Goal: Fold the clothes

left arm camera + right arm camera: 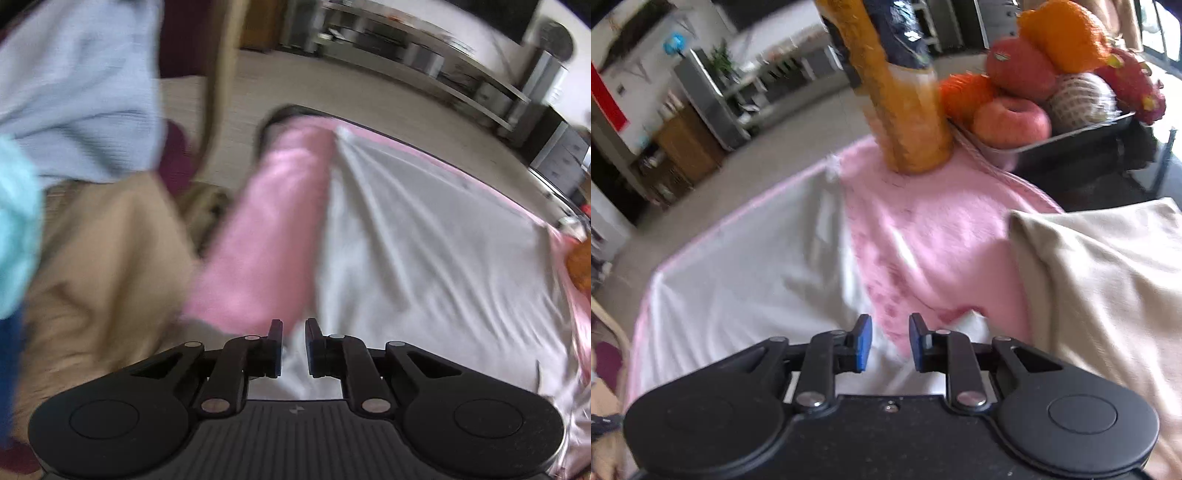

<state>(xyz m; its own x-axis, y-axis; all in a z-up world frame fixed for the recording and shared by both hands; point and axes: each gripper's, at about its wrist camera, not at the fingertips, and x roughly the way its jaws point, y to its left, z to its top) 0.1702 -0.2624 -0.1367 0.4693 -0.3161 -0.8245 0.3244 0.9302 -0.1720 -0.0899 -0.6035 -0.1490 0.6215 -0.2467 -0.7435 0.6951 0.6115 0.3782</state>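
Observation:
A pink fleece garment (pixel 258 236) lies on the white cloth-covered table (pixel 424 240), its near corner just ahead of my left gripper (pixel 294 345). That gripper's jaws stand a narrow gap apart with only white cloth showing between them. In the right wrist view the same pink garment (pixel 923 236) spreads ahead of my right gripper (pixel 891 341), which is open just above its near hem. A beige garment (pixel 1108 288) overlaps its right side. The left view is blurred by motion.
A pile of clothes sits left of the pink one: beige (pixel 103 266), light blue (pixel 81 92) and turquoise (pixel 16 229). A tall orange juice bottle (pixel 905 103) stands on the pink garment's far edge, beside a metal tray (pixel 1063 138) of fruit (pixel 1019 70).

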